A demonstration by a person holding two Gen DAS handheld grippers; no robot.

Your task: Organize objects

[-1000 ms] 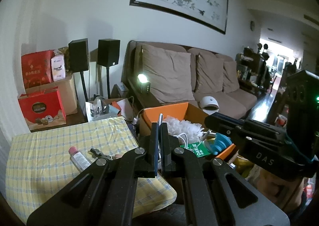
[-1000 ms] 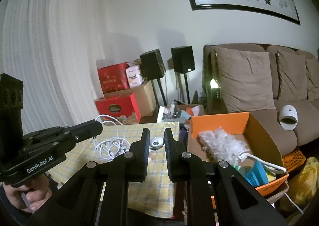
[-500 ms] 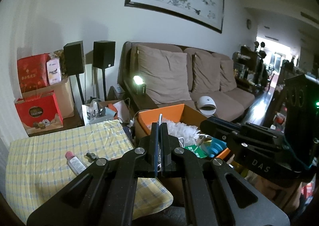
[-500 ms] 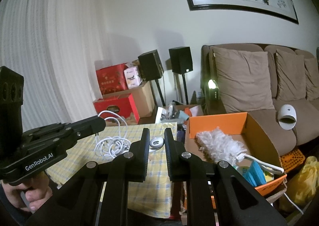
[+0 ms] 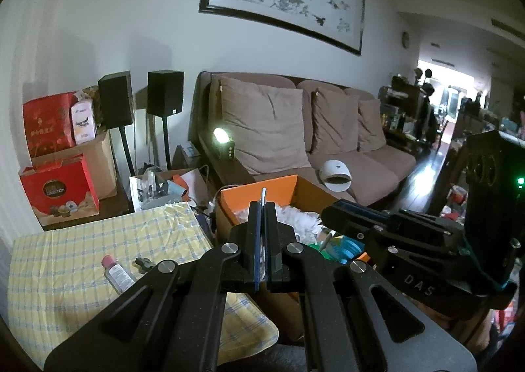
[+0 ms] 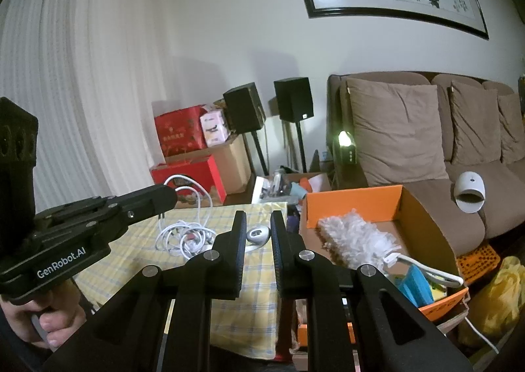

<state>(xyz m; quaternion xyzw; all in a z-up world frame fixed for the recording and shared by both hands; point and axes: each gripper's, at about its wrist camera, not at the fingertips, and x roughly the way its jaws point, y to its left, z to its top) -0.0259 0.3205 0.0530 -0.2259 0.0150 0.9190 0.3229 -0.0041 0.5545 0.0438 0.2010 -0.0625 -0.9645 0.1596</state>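
- My left claw [image 5: 261, 234] is pinched tight on a thin white cable [image 5: 263, 198]; in the right wrist view the rest of it hangs in loops [image 6: 183, 231] from that claw down to the checked worktop [image 6: 229, 273].
- My right claw [image 6: 258, 240] is nearly closed with a narrow gap and nothing in it.
- The orange box [image 6: 354, 204], just beside the worktop, already holds a white duster [image 6: 351, 237].
- I judge the step is carrying the cable into that box.
- To do it well I'd lift high enough that the loops clear the box wall, then lower before letting go.
- How much cable trails below is hard to see, so I'd go slowly.
- A small bottle [image 5: 118, 275] lies on the worktop, away from the box.
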